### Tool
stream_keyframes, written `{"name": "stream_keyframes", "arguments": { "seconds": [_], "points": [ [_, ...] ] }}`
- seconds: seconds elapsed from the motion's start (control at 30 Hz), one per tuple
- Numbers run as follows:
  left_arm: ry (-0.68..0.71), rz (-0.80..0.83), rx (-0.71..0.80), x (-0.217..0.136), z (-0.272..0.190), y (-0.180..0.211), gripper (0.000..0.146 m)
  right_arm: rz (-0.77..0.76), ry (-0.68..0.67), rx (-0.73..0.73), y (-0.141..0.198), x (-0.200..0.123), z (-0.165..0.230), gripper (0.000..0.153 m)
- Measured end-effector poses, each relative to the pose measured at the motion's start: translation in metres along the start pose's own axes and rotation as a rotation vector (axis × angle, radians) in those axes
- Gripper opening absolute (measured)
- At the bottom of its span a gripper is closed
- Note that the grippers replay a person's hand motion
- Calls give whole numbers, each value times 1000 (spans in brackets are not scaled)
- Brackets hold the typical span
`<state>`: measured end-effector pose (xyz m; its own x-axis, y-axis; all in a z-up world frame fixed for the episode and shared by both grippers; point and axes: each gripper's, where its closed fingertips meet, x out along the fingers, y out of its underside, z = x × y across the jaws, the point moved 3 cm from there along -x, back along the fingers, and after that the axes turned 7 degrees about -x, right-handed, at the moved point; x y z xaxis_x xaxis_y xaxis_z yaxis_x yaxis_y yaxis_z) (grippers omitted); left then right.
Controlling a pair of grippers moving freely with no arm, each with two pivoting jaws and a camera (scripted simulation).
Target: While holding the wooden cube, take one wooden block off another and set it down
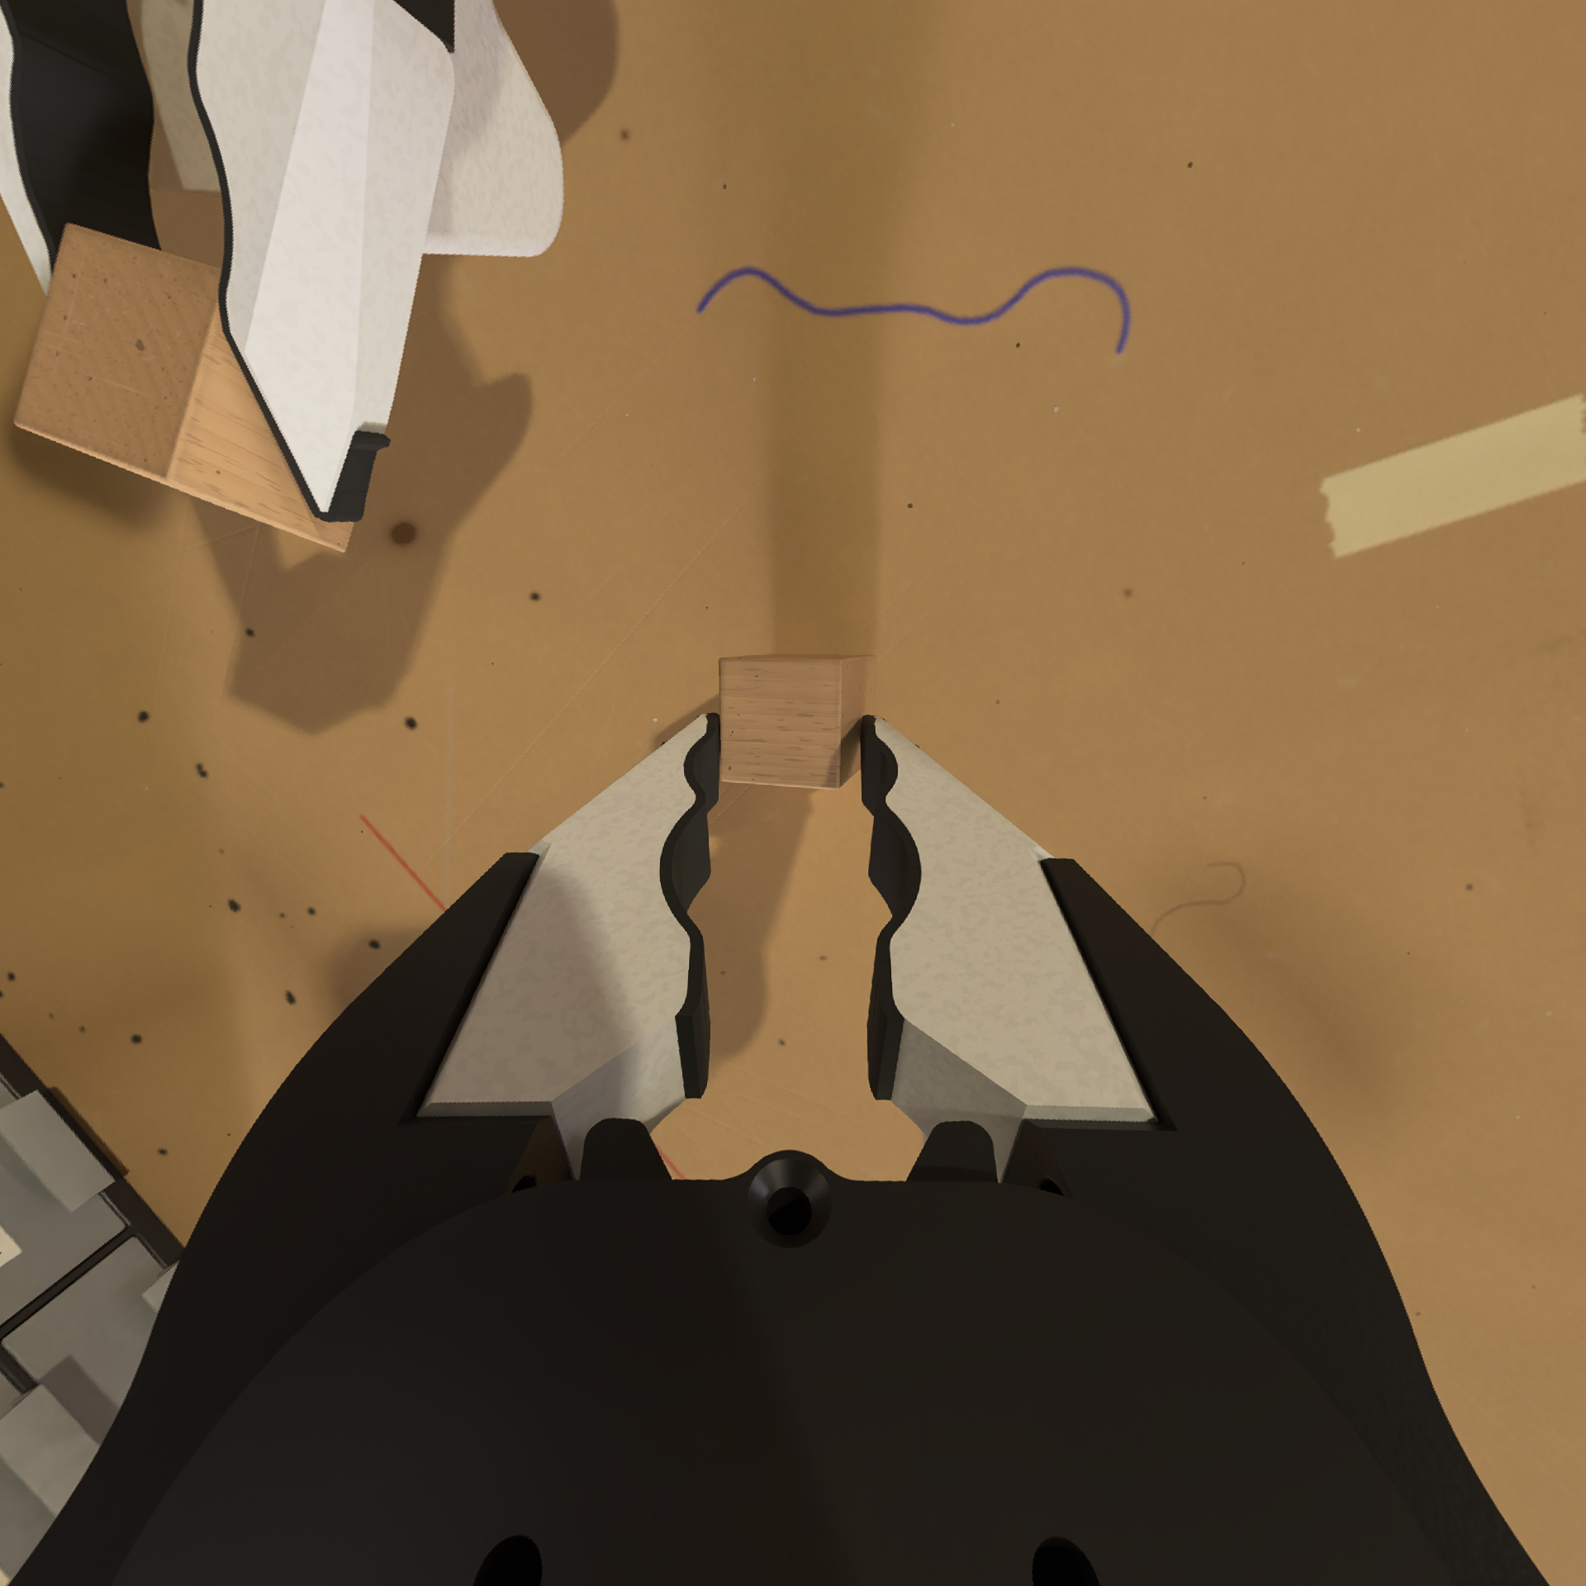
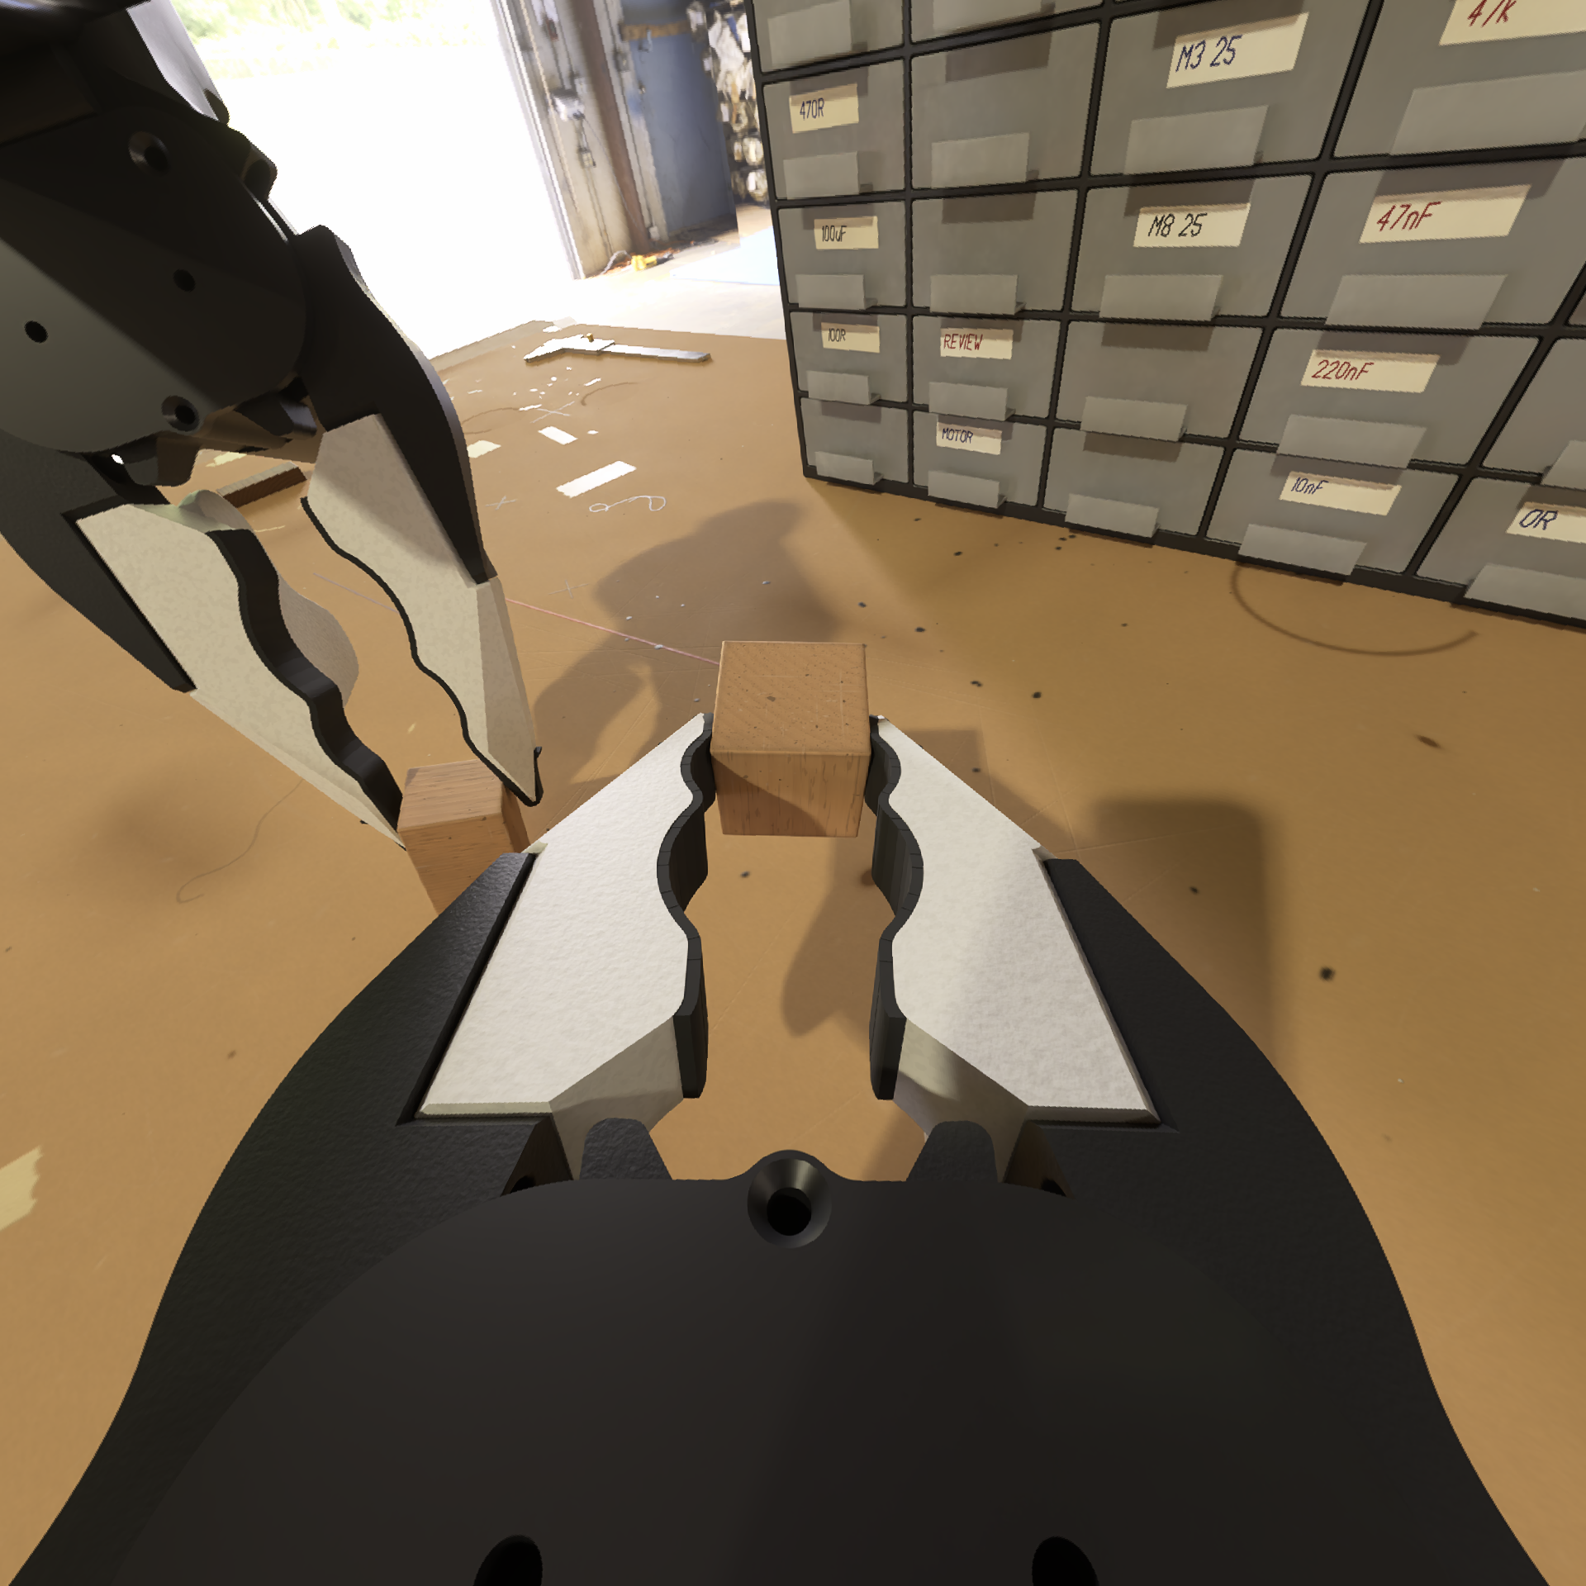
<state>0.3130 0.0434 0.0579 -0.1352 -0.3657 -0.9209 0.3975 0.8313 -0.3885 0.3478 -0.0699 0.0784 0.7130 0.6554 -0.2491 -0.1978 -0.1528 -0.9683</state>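
My right gripper is shut on a wooden cube and holds it above the brown table; its shadow lies below. That gripper and cube also show at the upper left of the left wrist view. My left gripper points down, its fingertips pressed on both sides of a smaller-looking wooden block. In the right wrist view this left gripper straddles the block just left of my right gripper. The block's base is hidden, so I cannot tell what it rests on.
A grey cabinet of small labelled drawers stands at the back right; its corner shows in the left wrist view. A tape strip and a blue scribble mark the table. A metal square lies far back.
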Motion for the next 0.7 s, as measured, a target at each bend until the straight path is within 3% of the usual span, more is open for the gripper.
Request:
{"name": "stream_keyframes", "arguments": {
  "seconds": [0.7],
  "points": [
    [8,3,2,0,0,0,32,2,-3,0,0,0,1,34]
  ]
}}
